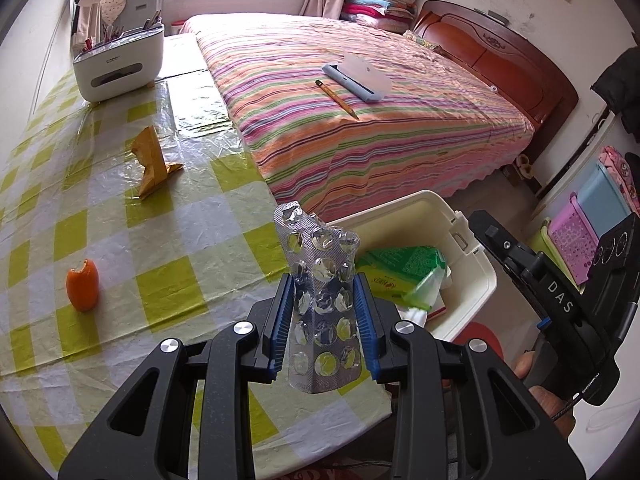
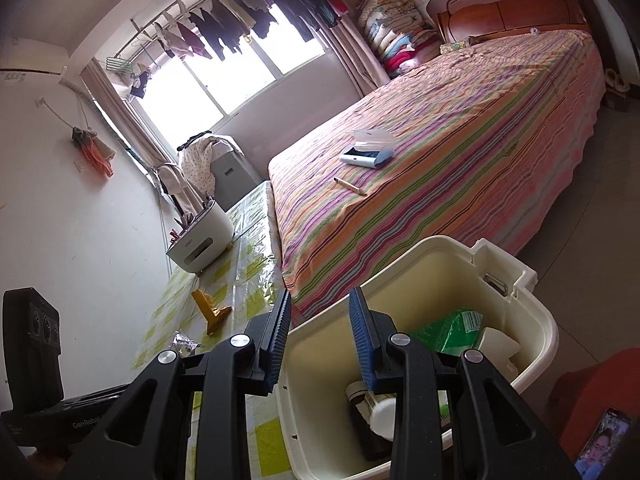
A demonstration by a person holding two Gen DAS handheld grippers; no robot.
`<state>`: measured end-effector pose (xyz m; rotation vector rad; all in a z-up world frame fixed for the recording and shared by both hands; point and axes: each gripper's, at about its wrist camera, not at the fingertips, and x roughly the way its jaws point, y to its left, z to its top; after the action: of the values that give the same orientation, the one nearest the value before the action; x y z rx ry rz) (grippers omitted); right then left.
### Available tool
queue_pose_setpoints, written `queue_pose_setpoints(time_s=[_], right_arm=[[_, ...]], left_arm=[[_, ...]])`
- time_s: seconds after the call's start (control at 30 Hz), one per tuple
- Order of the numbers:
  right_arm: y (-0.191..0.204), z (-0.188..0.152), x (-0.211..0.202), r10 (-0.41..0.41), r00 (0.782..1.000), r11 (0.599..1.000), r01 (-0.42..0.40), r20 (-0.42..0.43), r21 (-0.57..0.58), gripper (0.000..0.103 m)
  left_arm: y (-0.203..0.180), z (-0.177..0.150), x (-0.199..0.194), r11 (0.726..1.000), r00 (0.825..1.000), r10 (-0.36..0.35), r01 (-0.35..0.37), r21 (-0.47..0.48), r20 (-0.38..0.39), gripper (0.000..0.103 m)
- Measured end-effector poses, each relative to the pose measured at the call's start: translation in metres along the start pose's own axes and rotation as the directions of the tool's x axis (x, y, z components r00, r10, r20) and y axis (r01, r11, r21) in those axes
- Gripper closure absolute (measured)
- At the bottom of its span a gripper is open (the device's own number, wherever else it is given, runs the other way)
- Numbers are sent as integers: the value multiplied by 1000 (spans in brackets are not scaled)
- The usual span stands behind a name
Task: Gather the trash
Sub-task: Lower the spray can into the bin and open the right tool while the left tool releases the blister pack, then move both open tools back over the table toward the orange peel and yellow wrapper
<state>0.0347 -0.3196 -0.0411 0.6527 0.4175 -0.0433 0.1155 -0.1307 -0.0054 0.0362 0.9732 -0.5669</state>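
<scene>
Two grippers show: the left gripper (image 1: 324, 320) is clamped on an empty blister pack (image 1: 322, 300) standing upright between its fingers (image 1: 280, 316); the right gripper (image 2: 320, 340) seems empty, fingers apart, white bin (image 2: 536, 344) beyond them.

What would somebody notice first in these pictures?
Probably the shiny, empty pill sheet standing up between the left gripper fingers, above the checked table. Next, the big stripy bed, and the cream bin beside the table, with a green packet in it.
</scene>
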Motion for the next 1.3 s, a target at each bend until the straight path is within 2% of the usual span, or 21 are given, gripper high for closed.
queue_pose_setpoints(time_s=[0.3,0.57,0.87,0.9,0.93,1.0,1.13,1.3], right_arm=[[-17,5,-6,-9,999,998,7,33,63,73],[-22,5,-8,-10,999,996,7,38,87,72],[-28,7,-13,-13,999,995,7,53,103,72],[-29,7,-13,-13,999,995,7,53,103,72],[-29,7,-13,-14,998,995,8,54,104,72],[-30,7,-14,-12,999,994,7,52,108,72],[-32,7,-16,-12,998,994,6,55,112,72],[-31,7,-16,-4,999,994,-2,54,113,72]], left_arm=[[-4,2,2,1000,1000,-29,29,-5,5,73],[-9,9,15,994,995,-103,102,-38,-18,73],[-33,10,35,987,987,-158,158,-21,-34,71],[-36,10,36,987,987,-159,158,-17,-28,64],[-39,9,37,987,987,-157,157,-16,-19,51],[-44,9,36,988,988,-154,154,-13,-1,33],[-45,7,34,993,992,-122,122,-2,20,30],[-32,7,27,996,996,-78,79,-31,37,27]])
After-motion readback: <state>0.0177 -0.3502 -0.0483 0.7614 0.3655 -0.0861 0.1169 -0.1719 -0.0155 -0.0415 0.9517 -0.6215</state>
